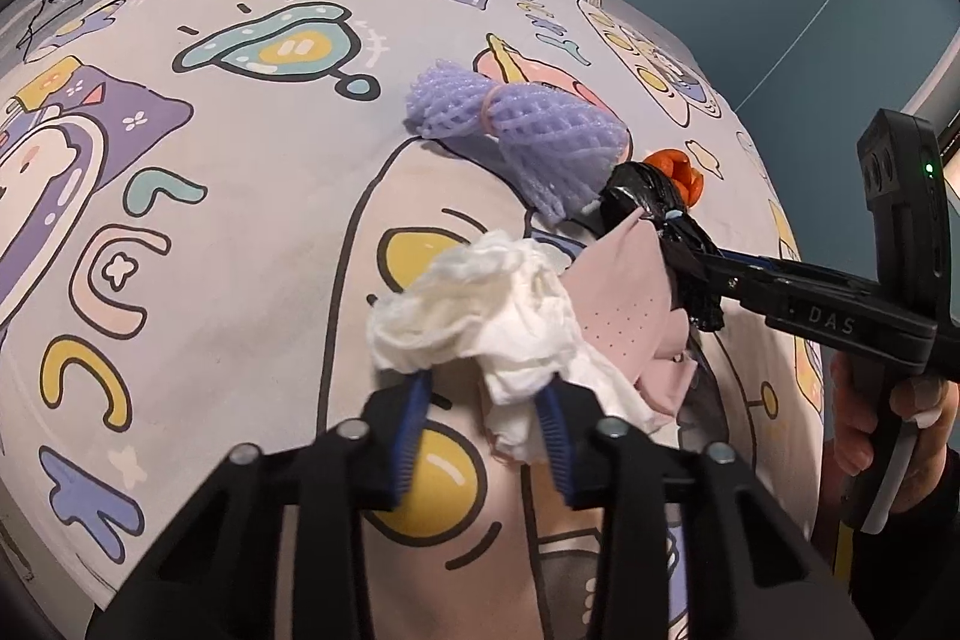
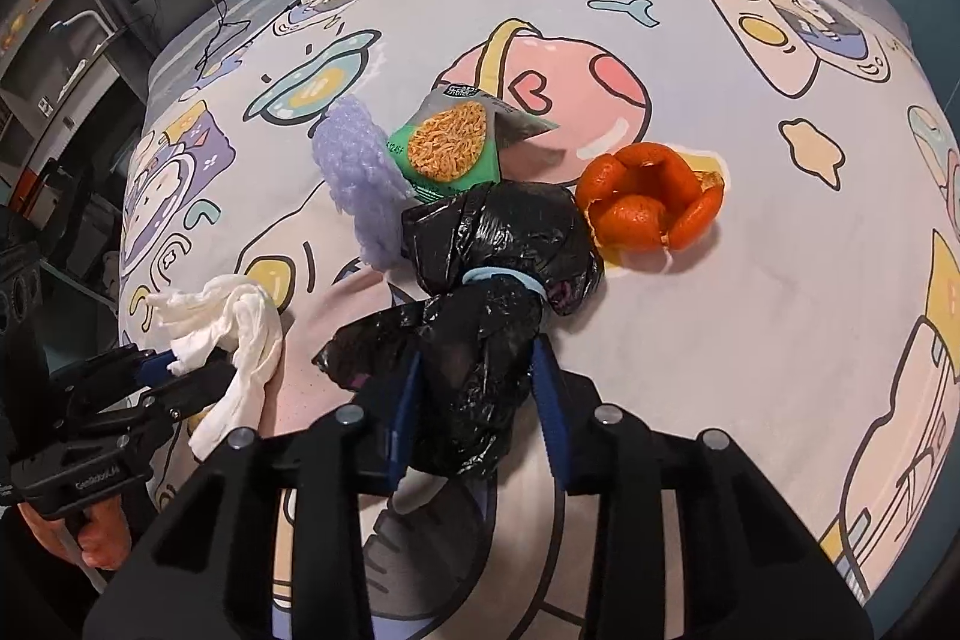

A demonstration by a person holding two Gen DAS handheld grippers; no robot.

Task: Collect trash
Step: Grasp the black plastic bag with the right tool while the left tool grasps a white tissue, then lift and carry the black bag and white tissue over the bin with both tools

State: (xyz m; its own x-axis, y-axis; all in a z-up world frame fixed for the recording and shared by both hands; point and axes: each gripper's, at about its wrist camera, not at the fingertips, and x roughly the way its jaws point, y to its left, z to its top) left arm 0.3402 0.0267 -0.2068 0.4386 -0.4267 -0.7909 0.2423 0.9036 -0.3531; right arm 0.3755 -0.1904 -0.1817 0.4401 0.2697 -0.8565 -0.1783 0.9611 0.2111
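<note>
Even indoor light, sharp, fisheye-warped w/ dark corners.

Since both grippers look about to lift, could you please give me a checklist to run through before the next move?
1. Left gripper closed on the white tissue: ok, pads press its lower part.
2. Right gripper closed on the black bag: ok, plastic bunched between the pads.
3. Bag tied shut by the blue band: ok.
4. Orange peel collected: not ok, it lies on the bedspread.
5. Noodle packet and purple foam net collected: not ok, both loose.
6. Tissue free of the pink cloth: cannot tell, they overlap.
</note>
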